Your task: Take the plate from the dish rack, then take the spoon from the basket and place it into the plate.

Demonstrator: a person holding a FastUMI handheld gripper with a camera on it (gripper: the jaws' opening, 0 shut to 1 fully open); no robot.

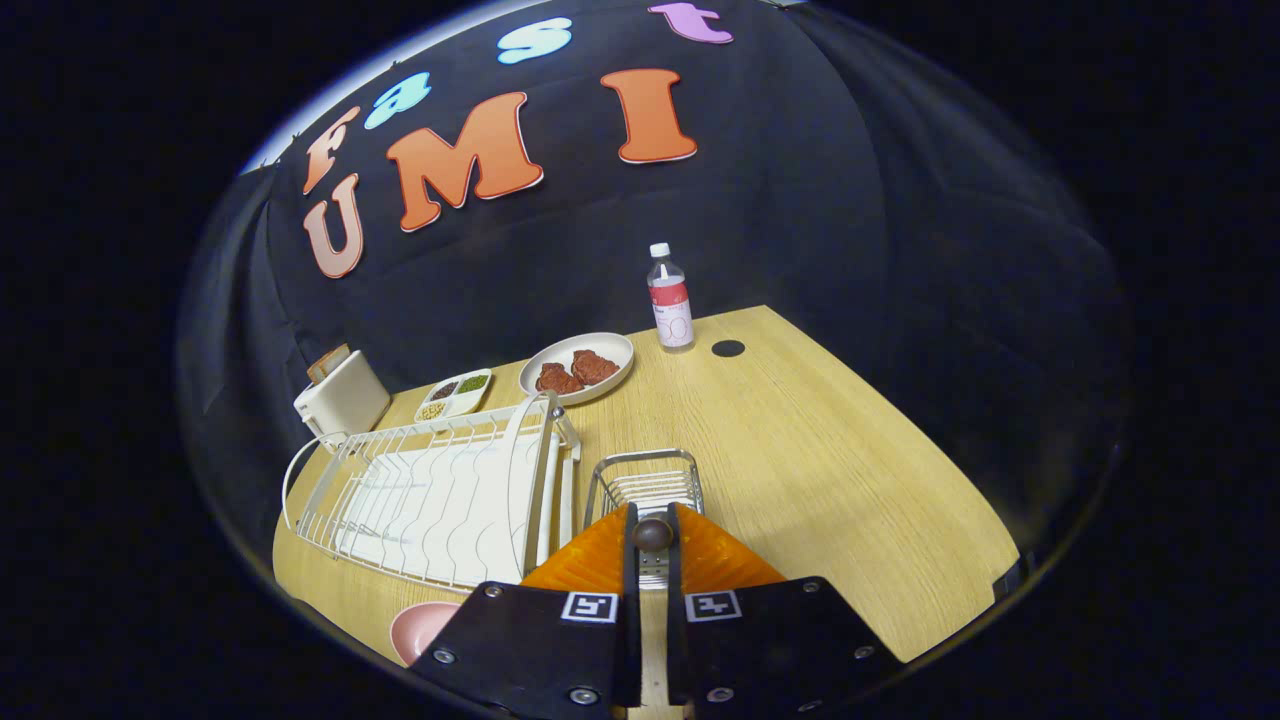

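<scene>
— What do you see on the desk [820, 470], from left to right?

— At the far left corner stands a white toaster [342, 400] with bread in its slot. Next to it, along the far edge, is a small white divided dish [455, 394] with green, dark and pale bits. In front of these is the white wire dish rack [440, 495], with its long side along the left edge of the desk. At the near edge, in front of the rack, lies the pink plate [425, 628], flat, half hidden behind my gripper.

— And further right?

— A white plate with two pieces of reddish meat [578, 368] sits near the far edge. Beside it stands a clear bottle [670, 300] with a white cap and a red label; the writing is too small for me to read. A dark round hole [728, 348] is just beside the bottle.

— Where is the spoon?

— My gripper [653, 535] points forward and down over the wire basket [645, 487], beside the rack. The orange fingers [590, 560] are pressed together on the spoon [653, 533]. Its dark rounded end shows between the tips, and its long axis points toward me, as far as I can tell.
</scene>
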